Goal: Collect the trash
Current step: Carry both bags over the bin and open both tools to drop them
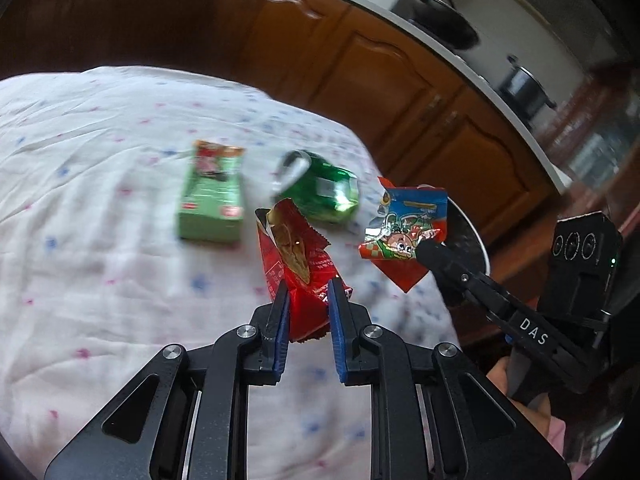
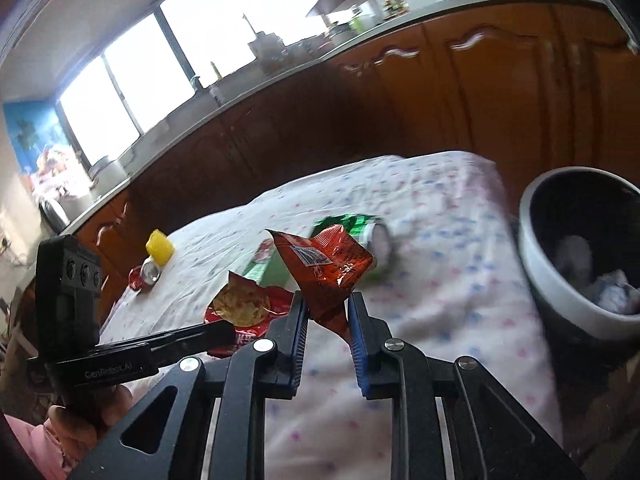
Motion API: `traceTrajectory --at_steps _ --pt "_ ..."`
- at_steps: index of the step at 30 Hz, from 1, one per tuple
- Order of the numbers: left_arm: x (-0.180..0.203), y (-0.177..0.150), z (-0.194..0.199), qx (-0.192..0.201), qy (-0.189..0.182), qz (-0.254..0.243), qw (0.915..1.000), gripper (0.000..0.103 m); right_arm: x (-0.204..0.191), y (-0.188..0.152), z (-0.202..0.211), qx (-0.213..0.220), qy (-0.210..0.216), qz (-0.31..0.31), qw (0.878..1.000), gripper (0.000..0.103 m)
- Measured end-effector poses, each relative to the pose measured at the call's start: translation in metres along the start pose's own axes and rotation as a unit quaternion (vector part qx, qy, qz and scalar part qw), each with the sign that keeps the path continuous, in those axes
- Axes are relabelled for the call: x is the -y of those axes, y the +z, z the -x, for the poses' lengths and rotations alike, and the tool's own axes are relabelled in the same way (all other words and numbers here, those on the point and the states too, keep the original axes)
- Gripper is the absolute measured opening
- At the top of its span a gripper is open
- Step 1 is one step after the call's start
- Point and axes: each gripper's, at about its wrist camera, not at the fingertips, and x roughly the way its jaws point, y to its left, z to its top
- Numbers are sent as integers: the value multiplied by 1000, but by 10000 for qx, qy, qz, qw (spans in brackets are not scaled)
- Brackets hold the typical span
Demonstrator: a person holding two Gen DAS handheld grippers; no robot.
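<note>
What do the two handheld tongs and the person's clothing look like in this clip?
Both tongs are black, with linkage arms joined by silver round rivets and blue ribbed pads on the fingers. The left tongs carry a white "GenRobot.AI" mark and a boxy black three-lens module on the body. The right tongs carry "DAS" in white and a similar module with a small green light. A pink sleeve shows at the wrist.

White letters "DAS" stand on the black arm of the right claw (image 1: 430,254), seen from the left wrist. "GenRobot.AI" is printed in pale letters on the body of the left claw (image 2: 224,330), seen from the right wrist. The print on the snack wrappers is too blurred to read.
</note>
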Motion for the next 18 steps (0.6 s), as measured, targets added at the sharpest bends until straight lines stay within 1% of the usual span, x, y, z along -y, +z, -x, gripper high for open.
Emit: traceTrajectory --at_steps 7,18 --pt "37 1 -15 -68 -111 -311 9994 16 38 -2 36 233 -299 -337 9987 20" --pt "93 10 -40 -128 -248 -828 9962 16 92 -6 75 523 -732 -833 9925 20"
